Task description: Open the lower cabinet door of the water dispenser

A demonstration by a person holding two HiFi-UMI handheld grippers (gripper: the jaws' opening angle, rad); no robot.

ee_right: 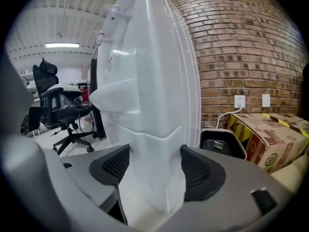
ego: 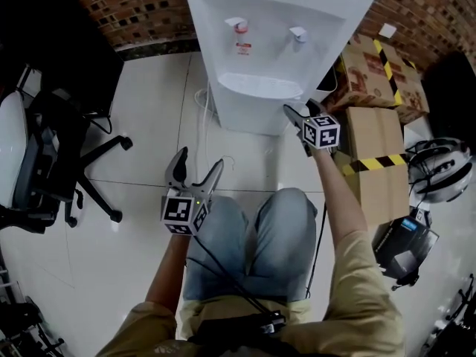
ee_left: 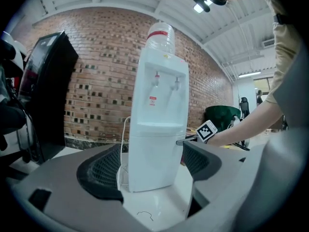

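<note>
The white water dispenser stands against the brick wall, and its lower cabinet door is closed. My right gripper is at the cabinet's front right corner, just below the drip shelf. In the right gripper view its jaws stand wide on either side of that corner edge, with no firm press visible. The left gripper view shows one of its fingertips at the door's right edge. My left gripper hangs open and empty over the floor, in front of the dispenser and clear of it.
A white cable runs down the dispenser's left side. Cardboard boxes with yellow-black tape stand close on the right, and a black bin sits by the wall. An office chair is on the left. The person's knees are below.
</note>
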